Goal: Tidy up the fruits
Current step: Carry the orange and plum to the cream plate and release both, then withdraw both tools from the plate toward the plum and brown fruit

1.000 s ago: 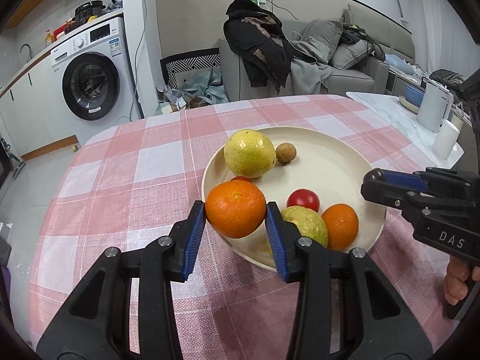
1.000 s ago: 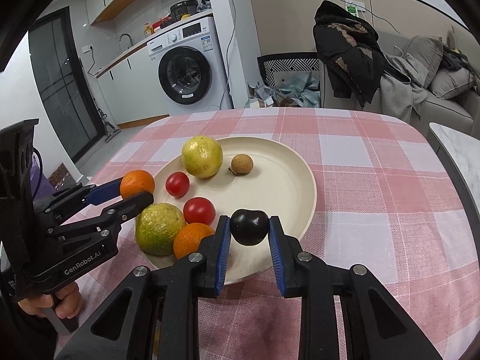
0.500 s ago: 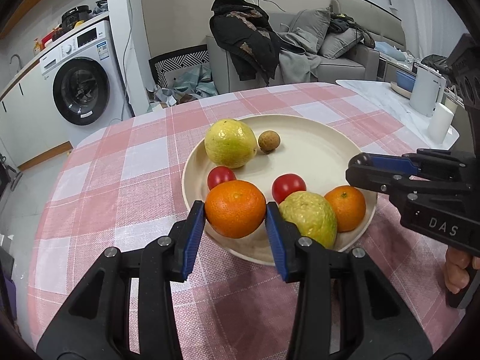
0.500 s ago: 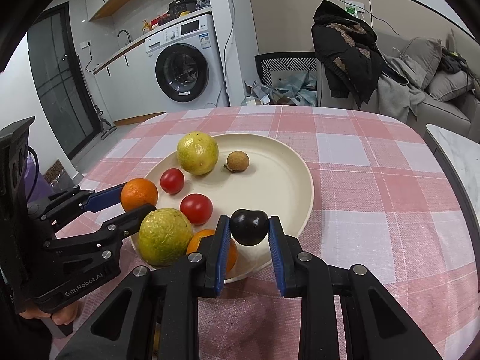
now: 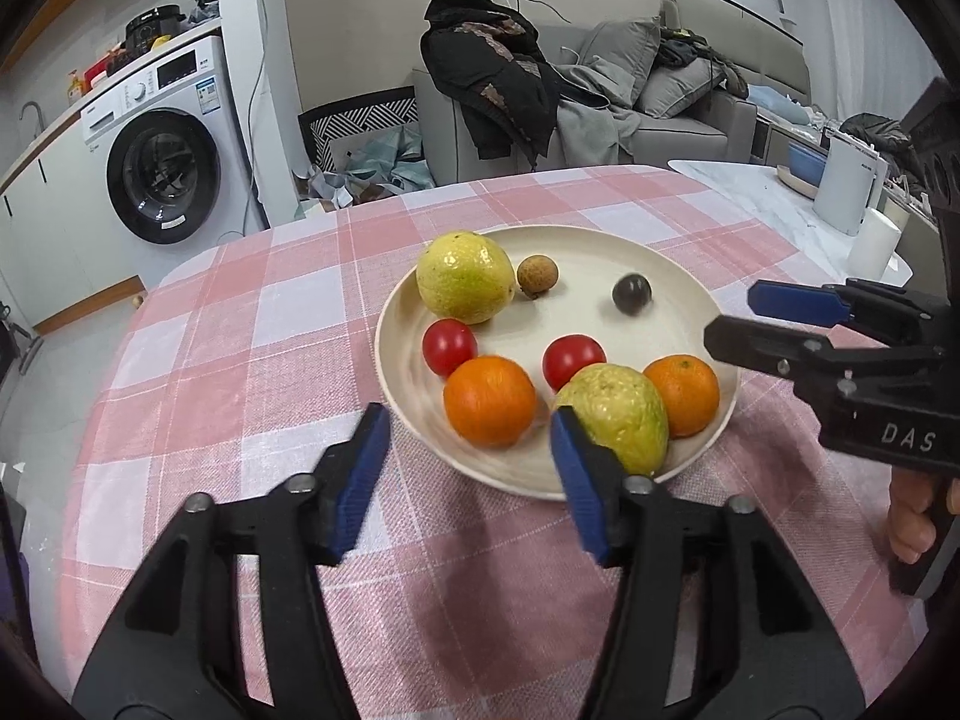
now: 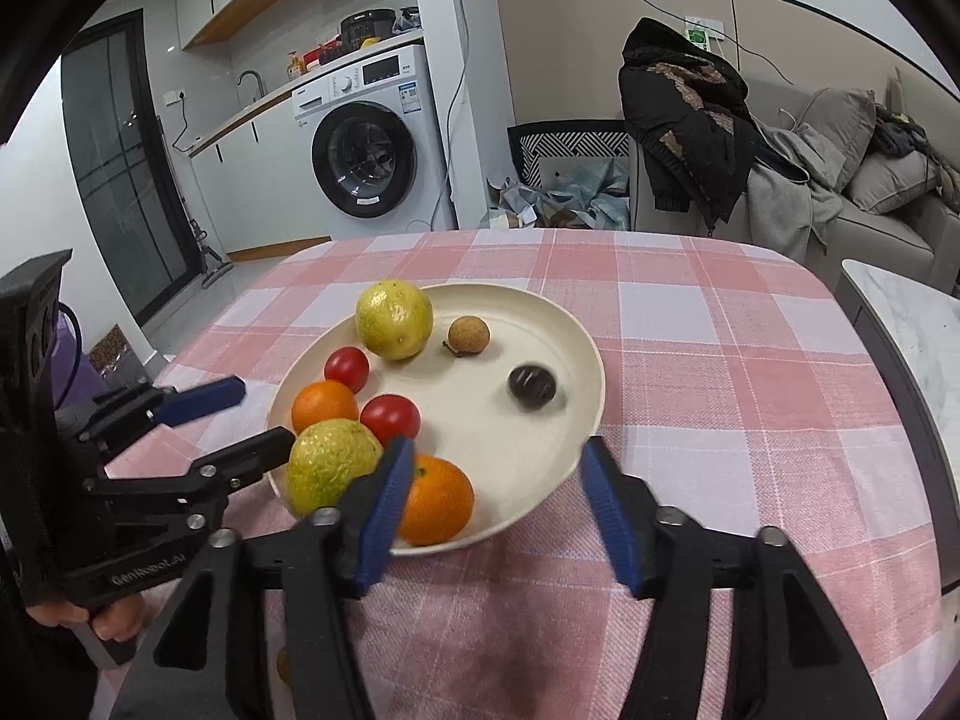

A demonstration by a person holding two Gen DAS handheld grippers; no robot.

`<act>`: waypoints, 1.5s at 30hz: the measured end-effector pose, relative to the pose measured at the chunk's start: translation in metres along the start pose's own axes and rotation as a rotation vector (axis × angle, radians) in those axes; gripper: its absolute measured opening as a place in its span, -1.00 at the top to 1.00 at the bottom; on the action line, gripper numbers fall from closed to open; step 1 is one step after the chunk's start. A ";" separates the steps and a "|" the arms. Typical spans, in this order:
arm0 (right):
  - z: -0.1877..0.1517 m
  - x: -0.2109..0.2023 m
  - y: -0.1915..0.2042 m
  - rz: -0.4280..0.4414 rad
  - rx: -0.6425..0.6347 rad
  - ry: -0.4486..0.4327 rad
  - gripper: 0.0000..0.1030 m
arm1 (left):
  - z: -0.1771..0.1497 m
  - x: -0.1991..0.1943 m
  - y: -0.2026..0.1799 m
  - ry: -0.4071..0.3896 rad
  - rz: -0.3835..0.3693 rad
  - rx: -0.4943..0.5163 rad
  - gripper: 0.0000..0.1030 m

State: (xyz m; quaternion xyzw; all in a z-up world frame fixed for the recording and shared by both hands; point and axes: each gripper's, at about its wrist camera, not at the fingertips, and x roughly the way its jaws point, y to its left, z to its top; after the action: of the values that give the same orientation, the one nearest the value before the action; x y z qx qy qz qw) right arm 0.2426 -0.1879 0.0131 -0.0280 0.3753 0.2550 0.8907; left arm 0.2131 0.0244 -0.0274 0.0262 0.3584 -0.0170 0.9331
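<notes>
Seven fruits: all lie on the cream plate [image 5: 690,294], which sits on the pink-and-white checked tablecloth [image 5: 240,324].
Near-edge orange: the orange [image 5: 489,401] rests on the plate just ahead of the left gripper [image 5: 474,471], touching neither blue pad.
Left gripper: jaws spread wide, holding nothing, over the plate's near rim.
Dark fruit: a small dark round fruit [image 6: 531,386], its kind unclear, lies alone on the bare right part of the plate, slightly blurred.
Right gripper: the right gripper [image 6: 498,510] has its jaws wide apart and empty, at the plate's near edge.
Green-yellow fruits: one citrus-like fruit [image 5: 465,277] at the far side, another [image 5: 618,414] at the near rim, touching the second orange [image 5: 684,395].
Tomatoes: two small red tomatoes [image 5: 449,347] [image 5: 573,360], either side of the near-edge orange.
Longan: a small brown longan-like fruit [image 5: 537,276] just beside the far citrus.
Writing: "DAS" on the right gripper's body in the left wrist view; "GenRobot.AI" on the left gripper's body in the right wrist view.
Background: a white front-loading washing machine [image 6: 366,144], its brand mark too small to read, and a grey sofa [image 5: 672,102] draped with a dark jacket [image 5: 486,78].
</notes>
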 end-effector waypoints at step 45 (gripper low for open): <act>-0.062 -0.024 0.052 0.083 -0.244 0.169 -1.00 | -0.061 -0.097 -0.002 -0.069 0.023 -0.047 -0.98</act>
State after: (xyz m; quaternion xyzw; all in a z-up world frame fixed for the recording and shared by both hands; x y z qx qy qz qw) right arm 0.1629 -0.1680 -0.0076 -0.1419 0.4159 0.3320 0.8347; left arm 0.0996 0.0269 -0.0078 0.0078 0.3258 0.0014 0.9454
